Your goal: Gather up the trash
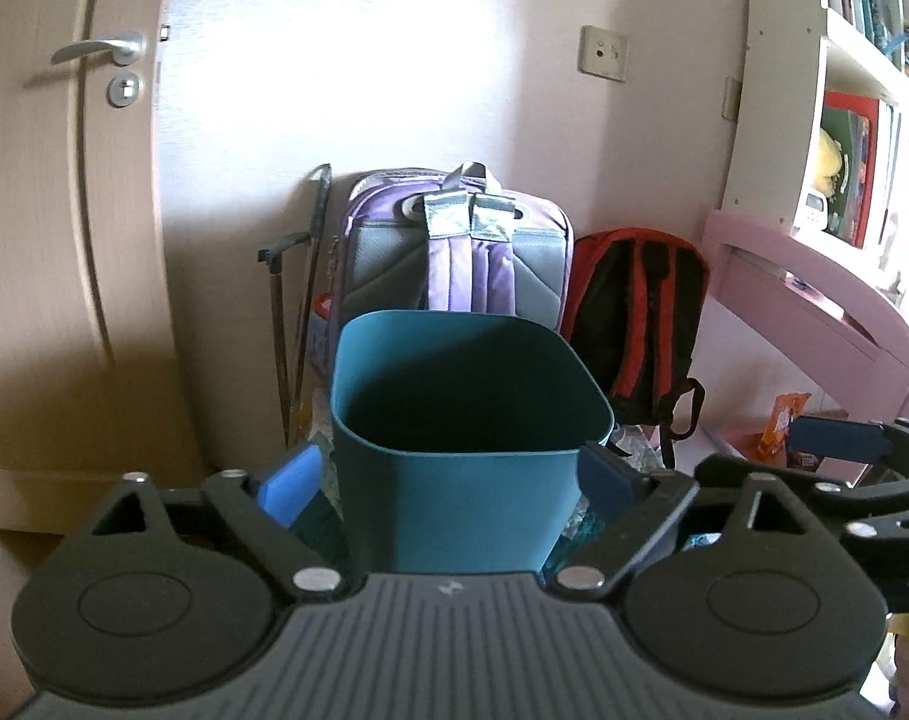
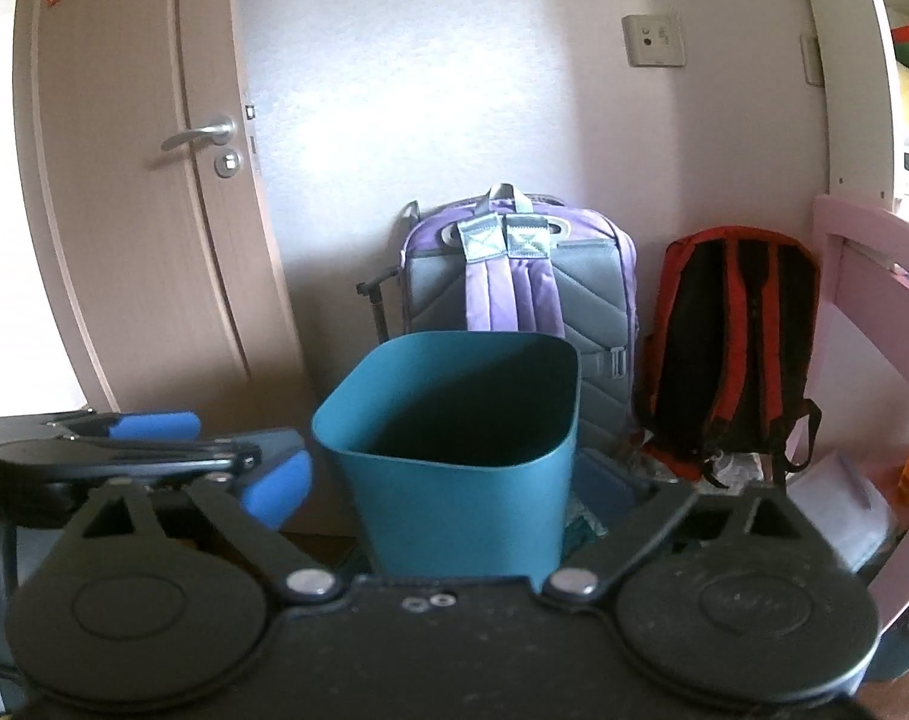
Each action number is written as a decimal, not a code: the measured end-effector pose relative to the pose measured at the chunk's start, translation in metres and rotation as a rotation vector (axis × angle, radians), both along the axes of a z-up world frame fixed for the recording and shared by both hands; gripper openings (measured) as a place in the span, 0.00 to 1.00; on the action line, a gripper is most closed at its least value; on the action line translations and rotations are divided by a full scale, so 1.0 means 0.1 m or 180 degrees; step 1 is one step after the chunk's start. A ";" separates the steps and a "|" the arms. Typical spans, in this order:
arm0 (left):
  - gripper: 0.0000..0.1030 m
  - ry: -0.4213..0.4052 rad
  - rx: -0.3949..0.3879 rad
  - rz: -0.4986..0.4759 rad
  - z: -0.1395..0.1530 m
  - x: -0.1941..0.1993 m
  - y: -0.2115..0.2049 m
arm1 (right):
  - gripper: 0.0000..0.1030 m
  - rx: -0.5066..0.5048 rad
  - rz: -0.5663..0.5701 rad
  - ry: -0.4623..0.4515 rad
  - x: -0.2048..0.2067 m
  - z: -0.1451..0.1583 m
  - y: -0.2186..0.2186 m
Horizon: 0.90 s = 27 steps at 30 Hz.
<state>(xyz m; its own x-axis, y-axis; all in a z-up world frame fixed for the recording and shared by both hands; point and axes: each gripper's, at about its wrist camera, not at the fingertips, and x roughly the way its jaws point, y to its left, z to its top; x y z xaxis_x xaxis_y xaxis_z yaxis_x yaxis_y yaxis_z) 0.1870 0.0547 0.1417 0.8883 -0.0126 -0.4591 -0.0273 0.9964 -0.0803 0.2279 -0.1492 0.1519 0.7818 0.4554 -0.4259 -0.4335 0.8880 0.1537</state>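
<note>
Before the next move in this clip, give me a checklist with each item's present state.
1. Left gripper open, nothing between its blue pads: ok.
2. Right gripper open, nothing held: ok.
3. Teal plastic square bin upright, mouth unobstructed: ok.
4. Bin contents: cannot tell, the interior is in shadow.
5. Purple and grey backpack and red and black backpack stand behind the bin against the wall, apart from both grippers: ok.
6. Next trash piece located: cannot tell; an orange packet lies at right, its nature unclear.
</note>
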 end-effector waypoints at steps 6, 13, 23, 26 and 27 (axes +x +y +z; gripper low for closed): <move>0.92 -0.0006 -0.0029 0.0041 0.08 -0.13 0.02 | 1.00 -0.0030 -0.0036 -0.0070 -0.16 0.09 -0.04; 0.92 0.0043 -0.0034 0.0045 0.23 -0.17 0.00 | 1.00 -0.0106 -0.0050 -0.0131 -0.27 0.25 -0.03; 0.92 -0.0032 0.0089 0.0034 0.45 -0.22 -0.09 | 1.00 -0.0115 -0.0080 -0.0160 -0.31 0.43 -0.06; 0.92 -0.0011 0.0064 0.0018 0.47 -0.21 -0.11 | 1.00 -0.0100 -0.0085 -0.0166 -0.33 0.46 -0.08; 0.92 -0.0005 0.0044 0.0000 0.48 -0.21 -0.11 | 1.00 -0.0095 -0.0082 -0.0162 -0.33 0.46 -0.09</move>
<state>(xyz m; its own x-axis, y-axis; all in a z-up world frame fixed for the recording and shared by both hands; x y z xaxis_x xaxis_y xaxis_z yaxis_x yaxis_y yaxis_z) 0.1662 0.0440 0.1892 0.8890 -0.0062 -0.4579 -0.0272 0.9974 -0.0664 0.1950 -0.1583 0.1982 0.8141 0.4224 -0.3986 -0.4169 0.9028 0.1053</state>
